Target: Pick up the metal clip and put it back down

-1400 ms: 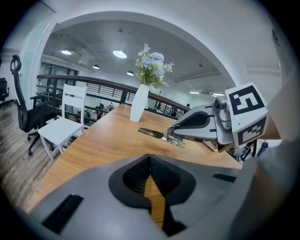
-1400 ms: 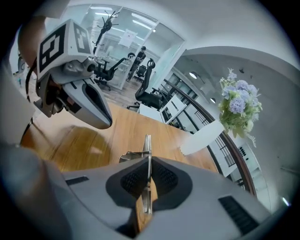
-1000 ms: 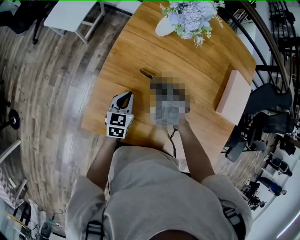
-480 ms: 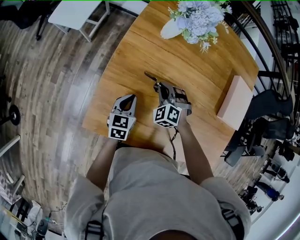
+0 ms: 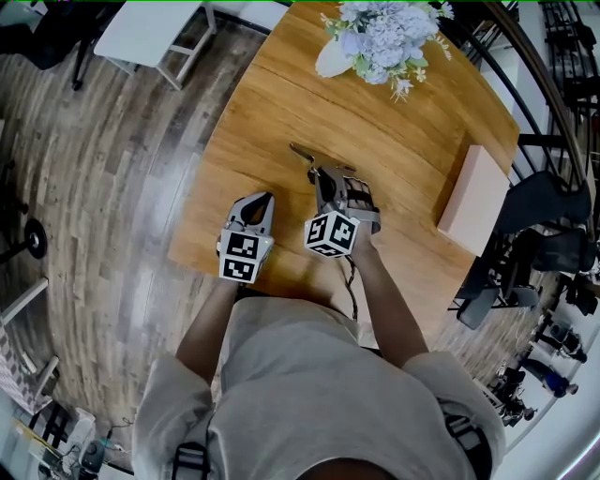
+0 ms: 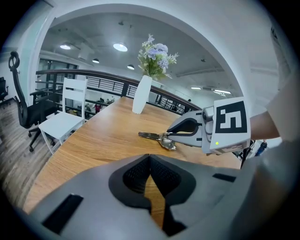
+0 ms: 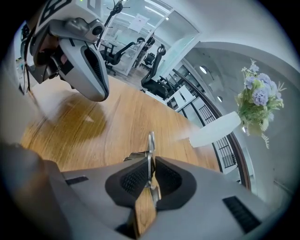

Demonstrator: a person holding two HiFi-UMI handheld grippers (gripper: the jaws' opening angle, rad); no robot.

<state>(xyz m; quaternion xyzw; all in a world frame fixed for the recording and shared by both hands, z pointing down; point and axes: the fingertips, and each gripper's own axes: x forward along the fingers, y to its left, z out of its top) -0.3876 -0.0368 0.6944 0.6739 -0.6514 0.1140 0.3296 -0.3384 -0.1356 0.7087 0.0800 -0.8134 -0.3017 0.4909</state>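
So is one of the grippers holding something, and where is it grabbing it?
Yes. The right gripper is shut on the metal clip, pinching one end; the other end sticks out ahead. The left gripper is shut on nothing.

Left arm (image 5: 202,328) and right arm (image 5: 386,305) stretch toward 12 o'clock, the left tool (image 5: 258,199), jaws together and empty, at 9 o'clock of the right tool (image 5: 317,172), clamped on the metal clip (image 5: 302,153).

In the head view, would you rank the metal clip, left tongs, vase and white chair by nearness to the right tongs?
1. Metal clip: gripped by right tongs.
2. Left tongs: alongside, left.
3. Vase: table's far end.
4. White chair: beyond table.
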